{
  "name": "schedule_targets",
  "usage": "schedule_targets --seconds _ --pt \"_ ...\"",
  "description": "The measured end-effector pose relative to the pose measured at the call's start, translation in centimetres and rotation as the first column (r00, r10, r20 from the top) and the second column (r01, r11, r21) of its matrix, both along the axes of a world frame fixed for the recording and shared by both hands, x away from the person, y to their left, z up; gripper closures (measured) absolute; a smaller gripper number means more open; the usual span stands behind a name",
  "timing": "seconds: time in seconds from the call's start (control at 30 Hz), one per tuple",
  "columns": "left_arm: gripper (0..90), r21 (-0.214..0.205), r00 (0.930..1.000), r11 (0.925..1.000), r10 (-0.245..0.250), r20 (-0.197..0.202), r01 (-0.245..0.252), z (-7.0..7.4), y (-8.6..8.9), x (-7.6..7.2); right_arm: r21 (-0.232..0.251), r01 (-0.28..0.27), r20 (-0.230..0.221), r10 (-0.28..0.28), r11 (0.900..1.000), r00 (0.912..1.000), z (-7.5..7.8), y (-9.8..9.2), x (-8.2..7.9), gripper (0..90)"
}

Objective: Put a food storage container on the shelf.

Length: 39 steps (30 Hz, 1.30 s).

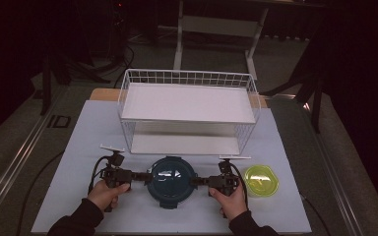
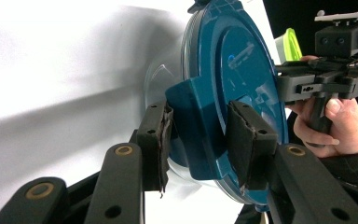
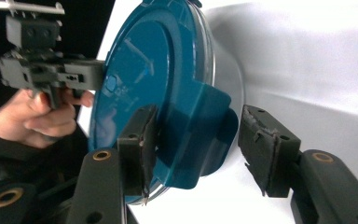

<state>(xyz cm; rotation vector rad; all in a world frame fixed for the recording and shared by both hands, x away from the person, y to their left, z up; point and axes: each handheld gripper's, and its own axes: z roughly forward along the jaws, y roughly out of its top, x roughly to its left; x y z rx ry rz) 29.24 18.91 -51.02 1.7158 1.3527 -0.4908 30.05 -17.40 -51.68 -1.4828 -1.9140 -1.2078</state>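
Gripping from both flanks now, you've got the round blue-lidded container (image 1: 171, 182) sitting on the white table (image 1: 78, 147) squarely between your two hands, close to the near edge. Your left gripper (image 2: 198, 140) straddles one of the lid's side latch flaps (image 2: 196, 126): one pad (image 2: 161, 140) on the outer face of the flap, the other (image 2: 247, 140) on the lid top, narrow and looking snug, though whether it's truly pressing I can't tell. Your right gripper (image 3: 205, 144) mirrors it on the opposite latch flap (image 3: 205, 130), but the outer jaw stands clear of the flap with daylight showing, so that side is half-wide and not clamped yet. The line through the two latches runs straight across the table, hand to hand, so each tool meets its flap head-on and neither hand is nearer. Just beyond your right hand (image 1: 232, 201) sits a small container with a yellow-green lid (image 1: 262, 181), near but apart. Farther back, the white wire rack (image 1: 187, 105) with its two shelves waits, well clear of the work.
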Motion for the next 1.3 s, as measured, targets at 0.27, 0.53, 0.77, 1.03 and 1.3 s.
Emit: schedule_targets --seconds 0.27,0.53,0.77,1.03,1.3 --pt "60.2 0.019 0.9999 0.9998 0.001 -0.017 0.0 0.3 -0.2 -0.4 0.025 0.002 -0.031 -0.002 0.9997 0.9995 -0.1 -0.1 -0.1 51.1" --pt "62.9 0.037 0.9999 0.9993 0.011 -0.006 -0.011 0.8 -0.1 -1.5 0.022 -0.016 -0.001 0.016 0.9996 0.9999 0.6 0.1 -0.5 53.5" --pt "63.3 0.079 0.9994 0.9969 0.005 0.033 -0.008 1.4 -0.2 -2.5 0.017 -0.037 0.032 0.037 0.9992 0.9988 1.2 0.4 -0.8 54.9" --pt "64.8 0.113 0.9981 0.9934 0.015 0.06 -0.022 2.0 -0.4 -3.2 0.011 -0.054 0.056 0.054 0.9985 0.997 1.6 0.6 -1.0 56.0" --pt "67.8 0.125 0.9965 0.9916 0.024 0.08 -0.034 2.5 -0.4 -3.4 0.002 -0.063 0.077 0.063 0.998 0.995 2.0 0.7 -1.2 56.6"
